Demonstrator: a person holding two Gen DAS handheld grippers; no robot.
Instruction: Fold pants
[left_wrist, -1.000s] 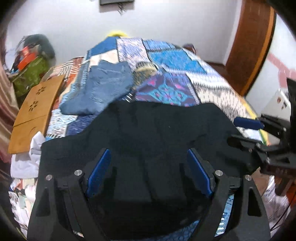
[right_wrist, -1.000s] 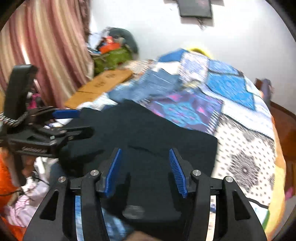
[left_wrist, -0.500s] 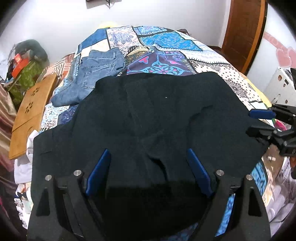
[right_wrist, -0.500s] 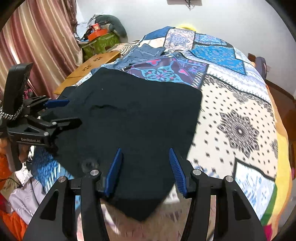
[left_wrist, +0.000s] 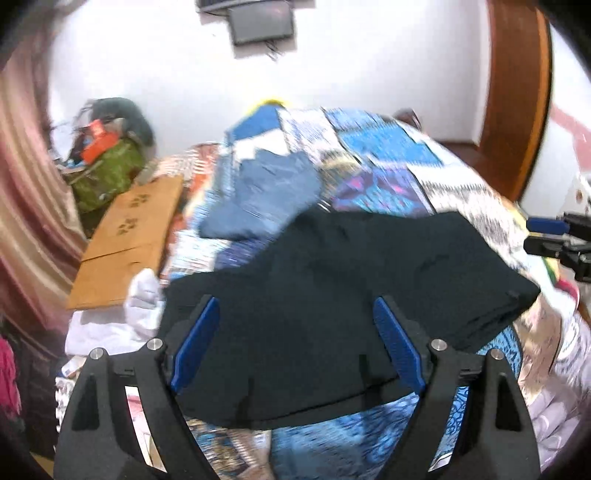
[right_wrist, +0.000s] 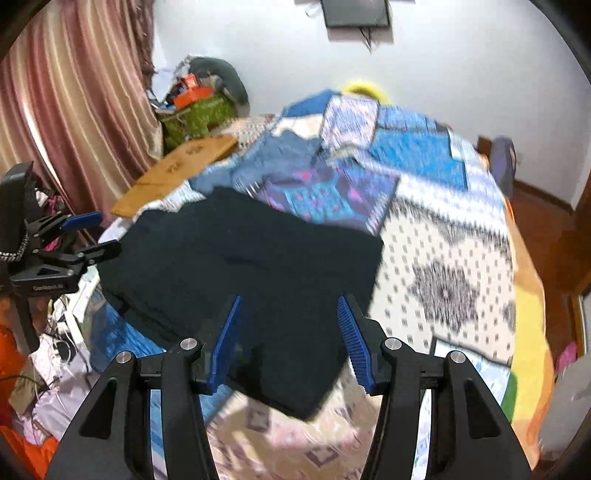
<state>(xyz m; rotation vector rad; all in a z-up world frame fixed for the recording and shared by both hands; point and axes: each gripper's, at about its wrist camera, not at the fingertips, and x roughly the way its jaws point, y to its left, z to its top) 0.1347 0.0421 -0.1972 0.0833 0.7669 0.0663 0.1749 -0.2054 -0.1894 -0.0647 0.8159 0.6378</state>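
Note:
Dark navy pants lie folded flat on the near end of the patchwork bed; they also show in the right wrist view. My left gripper is open and empty, hovering above the pants' near left part. My right gripper is open and empty above the pants' near right corner. Each gripper appears in the other's view: the right one at the far right, the left one at the far left, both open.
Folded blue jeans lie farther up the bed. A wooden board and white cloth lie at the bed's left side. A green bag and curtain stand left; a wooden door stands right.
Both grippers have pulled back and tilted up from the pants, which stay lying on the bed. The views now take in more of the wall and room.

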